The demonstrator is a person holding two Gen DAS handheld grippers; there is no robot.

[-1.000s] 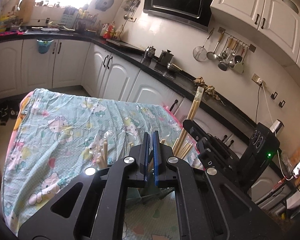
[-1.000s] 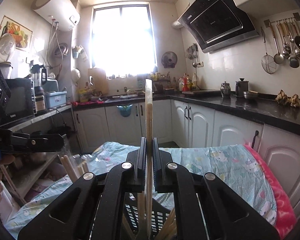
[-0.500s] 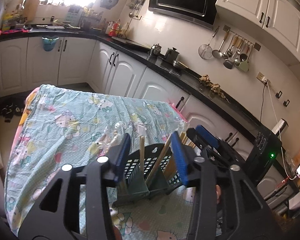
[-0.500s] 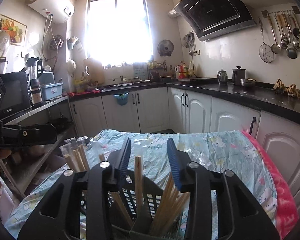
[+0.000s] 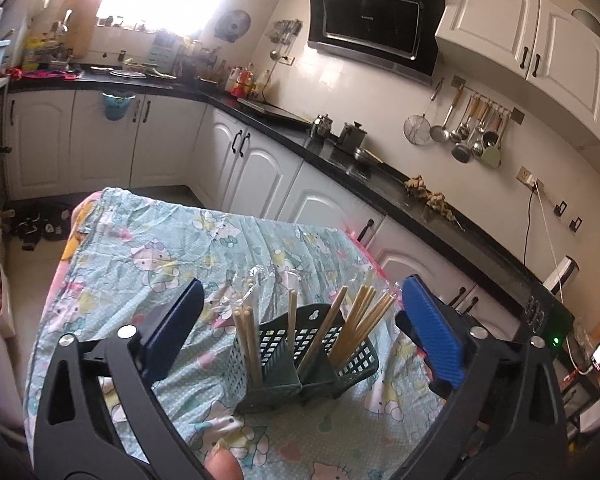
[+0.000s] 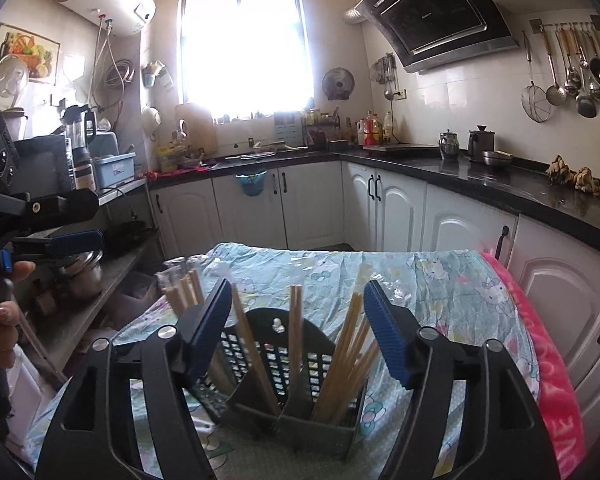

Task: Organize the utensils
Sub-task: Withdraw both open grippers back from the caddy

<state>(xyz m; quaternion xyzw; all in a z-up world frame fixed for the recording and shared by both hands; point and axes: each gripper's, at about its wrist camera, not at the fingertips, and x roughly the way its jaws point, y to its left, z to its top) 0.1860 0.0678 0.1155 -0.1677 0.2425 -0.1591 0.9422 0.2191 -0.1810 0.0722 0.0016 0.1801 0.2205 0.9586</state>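
Observation:
A dark green slotted utensil holder (image 5: pixel 319 364) (image 6: pixel 284 412) stands on the cloth-covered table. Wooden chopsticks (image 5: pixel 359 320) (image 6: pixel 339 356) lean upright in its compartments. My left gripper (image 5: pixel 301 285) hangs just short of the holder, its jaws opening wide, and no chopstick touches the blue pads (image 5: pixel 176 328). My right gripper (image 6: pixel 296 286) faces the holder from another side. Its jaws are opening too, and chopstick tops rise between them without touching the pads (image 6: pixel 383 332). The left gripper (image 6: pixel 72 240) also shows at the far left of the right wrist view, held by a hand (image 6: pixel 0 320).
A clear plastic wrapper with more chopsticks (image 5: pixel 252 280) (image 6: pixel 184 280) lies on the Hello Kitty tablecloth (image 5: pixel 148 256) beyond the holder. A pink edge (image 6: pixel 547 344) marks the table's right side. White cabinets and a black counter (image 6: pixel 479 176) ring the table. A thumb (image 5: pixel 220 464) shows low in the left wrist view.
Both grippers were shut, the right one on an upright pair of chopsticks. Both have opened and drawn back, and the chopsticks now stand in the holder.

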